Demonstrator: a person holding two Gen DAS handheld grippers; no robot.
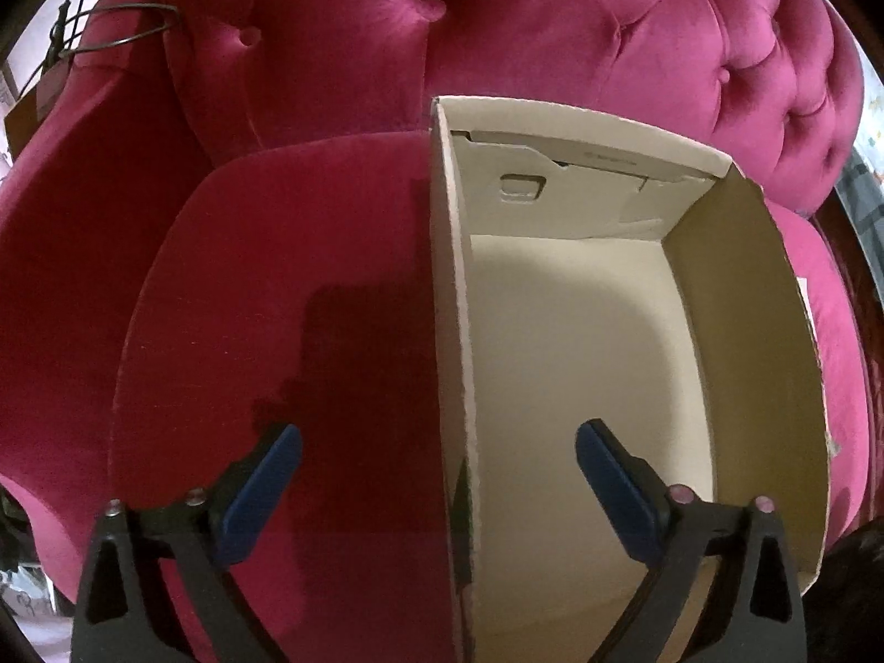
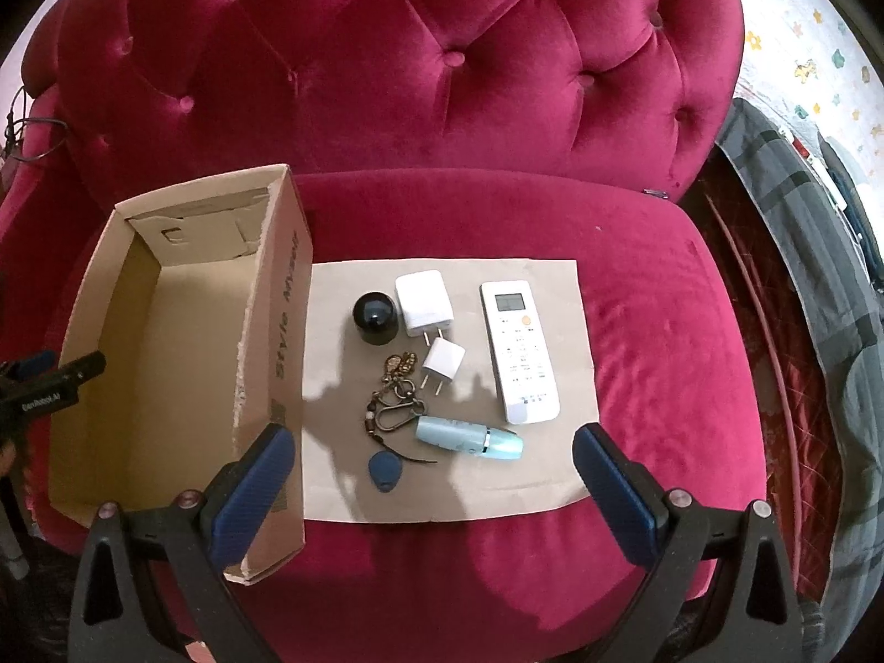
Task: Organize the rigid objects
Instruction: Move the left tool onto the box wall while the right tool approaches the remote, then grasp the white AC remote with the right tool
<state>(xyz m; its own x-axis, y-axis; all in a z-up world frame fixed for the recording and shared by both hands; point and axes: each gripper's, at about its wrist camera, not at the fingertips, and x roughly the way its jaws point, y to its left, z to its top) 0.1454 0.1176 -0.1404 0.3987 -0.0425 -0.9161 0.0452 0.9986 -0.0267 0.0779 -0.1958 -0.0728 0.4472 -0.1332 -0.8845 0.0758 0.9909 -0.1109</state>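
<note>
With the remote (image 2: 519,352), chargers (image 2: 424,303) and keyring (image 2: 395,389) lying on cardboard (image 2: 552,475) beside the empty box (image 1: 608,331), we are holding both tongs spread, right tongs (image 2: 433,464) hovering above the items, left tongs (image 1: 439,464) straddling the box wall.

Both grippers: black plastic frames w/ triangular cut-outs, silver screws, ribbed blue pads (image 2: 251,489). Left gripper (image 1: 439,475) seen past cardboard box (image 2: 99,298) carries white "GenRobot.AI" lettering; right gripper (image 2: 433,475) same build.
</note>
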